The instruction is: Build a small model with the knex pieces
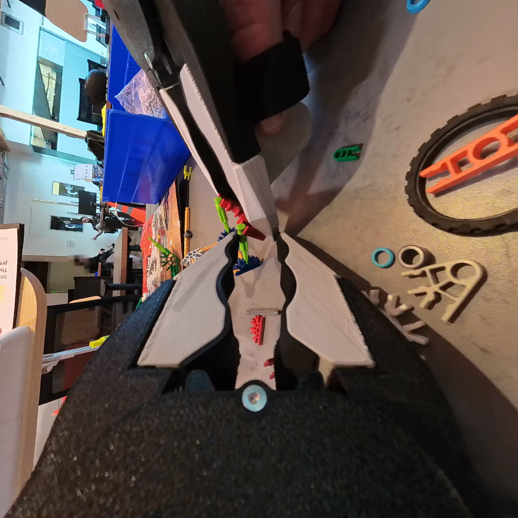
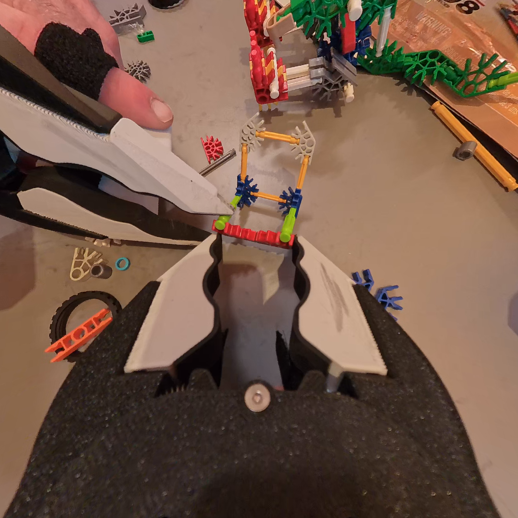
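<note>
Two tongs meet at one end of a small rod-and-connector frame [image 2: 269, 196] that sits on the grey surface [image 2: 392, 224], just short of a larger toy model [image 2: 336, 42]. The right tongs [image 2: 255, 242] are spread wide, their tips set against the two ends of the frame's red bar [image 2: 253, 234], so they appear to clamp it lengthwise. The left tongs [image 1: 256, 237] come in from the side, carried by a hand [image 2: 131, 92], their tips straddling the corner where a lime rod [image 2: 222, 221] plugs into that bar; whether they pinch the corner or only bracket it, I cannot tell.

A bar held by its ends alone would likely pivot if either tip slid off; square contact on both ends and a light squeeze look the safer hold, since the rods only press into their connectors.

Ladder-shaped, the frame has its long axis running straight away from the right tongs; the red bar is the near end and lies crosswise, the blue connectors are midway, and the two grey connectors point toward the model. Whether it lies flat or is tipped up at the near end is unclear.
</note>
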Tool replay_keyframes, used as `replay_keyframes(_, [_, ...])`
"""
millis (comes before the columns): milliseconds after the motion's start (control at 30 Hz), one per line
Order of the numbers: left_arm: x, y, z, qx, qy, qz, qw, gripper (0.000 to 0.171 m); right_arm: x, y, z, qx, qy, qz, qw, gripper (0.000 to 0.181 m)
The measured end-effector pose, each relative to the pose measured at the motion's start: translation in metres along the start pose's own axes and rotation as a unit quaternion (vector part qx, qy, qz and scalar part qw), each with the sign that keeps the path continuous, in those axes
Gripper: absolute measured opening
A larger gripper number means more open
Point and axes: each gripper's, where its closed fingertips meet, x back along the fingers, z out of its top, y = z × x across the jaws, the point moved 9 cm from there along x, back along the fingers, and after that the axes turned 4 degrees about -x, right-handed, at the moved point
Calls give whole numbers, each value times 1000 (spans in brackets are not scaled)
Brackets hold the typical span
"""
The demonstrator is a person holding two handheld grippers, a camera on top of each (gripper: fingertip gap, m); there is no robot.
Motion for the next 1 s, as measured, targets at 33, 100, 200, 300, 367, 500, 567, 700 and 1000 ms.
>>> replay_keyframes(33, [0, 0, 0, -1, 0, 0, 1000, 25, 0, 0, 0, 0, 0, 1, 1000, 49])
replay_keyframes(100, [0, 0, 0, -1, 0, 1, 1000, 25, 1, 0, 0, 0, -1, 2, 1000, 49])
replay_keyframes(200, [-2, -1, -4, -11, -18, 14, 1000, 16, 4, 0, 1, -1, 9, 14, 1000, 14])
replay_keyframes(300, [-1, -2, -4, 2, -3, 10, 1000, 16, 4, -3, 1, 3, 8, 26, 1000, 12])
replay_keyframes(367, [0, -2, -3, 0, -7, 11, 1000, 15, 3, -4, 0, 7, 3, 26, 1000, 11])
replay_keyframes(500, [-2, -1, -5, 16, -4, -3, 1000, 14, 9, 1, 1, -5, 20, 22, 1000, 11])
replay_keyframes(567, [-1, -2, -7, 33, 3, -10, 999, 14, 11, 4, 1, -8, 21, 21, 1000, 11])
replay_keyframes(700, [3, -10, -11, 66, 19, -12, 998, 15, 12, 6, 0, -8, 26, 17, 999, 11])
replay_keyframes(1000, [17, -24, -25, 141, 58, -54, 987, 14, 11, 4, 0, 14, 29, 23, 999, 20])
